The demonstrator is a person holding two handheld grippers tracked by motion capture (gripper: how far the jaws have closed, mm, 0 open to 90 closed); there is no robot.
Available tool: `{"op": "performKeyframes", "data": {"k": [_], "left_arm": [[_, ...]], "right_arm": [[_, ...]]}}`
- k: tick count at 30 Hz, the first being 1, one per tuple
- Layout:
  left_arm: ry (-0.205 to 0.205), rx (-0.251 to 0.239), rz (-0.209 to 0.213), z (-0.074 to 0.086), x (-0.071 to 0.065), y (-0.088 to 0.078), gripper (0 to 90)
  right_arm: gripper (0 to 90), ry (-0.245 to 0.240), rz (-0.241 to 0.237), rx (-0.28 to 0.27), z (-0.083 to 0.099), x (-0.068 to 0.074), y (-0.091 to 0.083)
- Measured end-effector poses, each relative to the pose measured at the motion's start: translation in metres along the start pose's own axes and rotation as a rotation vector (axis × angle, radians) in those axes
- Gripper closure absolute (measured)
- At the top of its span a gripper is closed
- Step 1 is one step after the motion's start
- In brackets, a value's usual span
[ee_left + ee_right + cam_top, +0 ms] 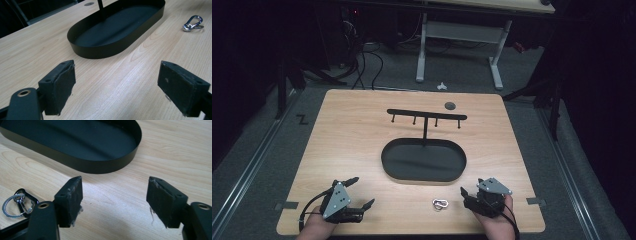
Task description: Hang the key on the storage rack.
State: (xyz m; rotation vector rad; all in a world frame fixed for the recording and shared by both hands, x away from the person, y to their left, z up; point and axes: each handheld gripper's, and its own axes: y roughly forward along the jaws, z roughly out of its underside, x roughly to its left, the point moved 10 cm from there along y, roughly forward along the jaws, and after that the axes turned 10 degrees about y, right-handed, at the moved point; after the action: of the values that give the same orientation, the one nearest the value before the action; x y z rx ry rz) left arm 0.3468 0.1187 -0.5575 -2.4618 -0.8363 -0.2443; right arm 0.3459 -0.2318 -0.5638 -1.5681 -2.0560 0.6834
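A small silver carabiner with a key ring lies flat on the wooden table near the front edge, between my two grippers. My left gripper is open at the front left, its jaws wide apart over bare wood. In the left gripper view the carabiner sits far off to the upper right. My right gripper is open at the front right, just right of the carabiner. In the right gripper view the carabiner lies outside the left pad, apart from it.
A black oval tray sits at the table's middle, with a thin post behind it carrying a crossbar of several hanging pegs. The tray's wall stands ahead of both grippers. A round grommet is at the back.
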Motion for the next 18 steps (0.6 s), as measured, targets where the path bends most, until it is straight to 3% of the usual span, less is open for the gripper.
{"op": "performKeyframes", "data": {"k": [4,6,10,15,18], "left_arm": [[0.001,-0.003,-0.002,0.0001,0.0002,-0.0013,15.2],[-0.006,-0.003,-0.004,0.0006,0.0013,-0.0017,15.2],[-0.006,-0.006,-0.007,0.0006,0.0023,-0.0023,15.2],[-0.002,-0.006,-0.006,0.0007,0.0024,-0.0039,15.2],[0.000,-0.004,-0.004,0.0006,0.0025,-0.0042,15.2]], "right_arm": [[25.2,-0.015,0.002,0.044,0.0030,0.0025,0.0021],[21.8,-0.034,0.038,0.066,0.0031,-0.0011,0.0019],[21.0,-0.039,0.036,0.085,0.0025,-0.0021,0.0021],[16.1,-0.033,0.049,0.159,0.0059,-0.0057,0.0041],[16.1,-0.040,0.025,0.182,0.0035,-0.0033,0.0028]]}}
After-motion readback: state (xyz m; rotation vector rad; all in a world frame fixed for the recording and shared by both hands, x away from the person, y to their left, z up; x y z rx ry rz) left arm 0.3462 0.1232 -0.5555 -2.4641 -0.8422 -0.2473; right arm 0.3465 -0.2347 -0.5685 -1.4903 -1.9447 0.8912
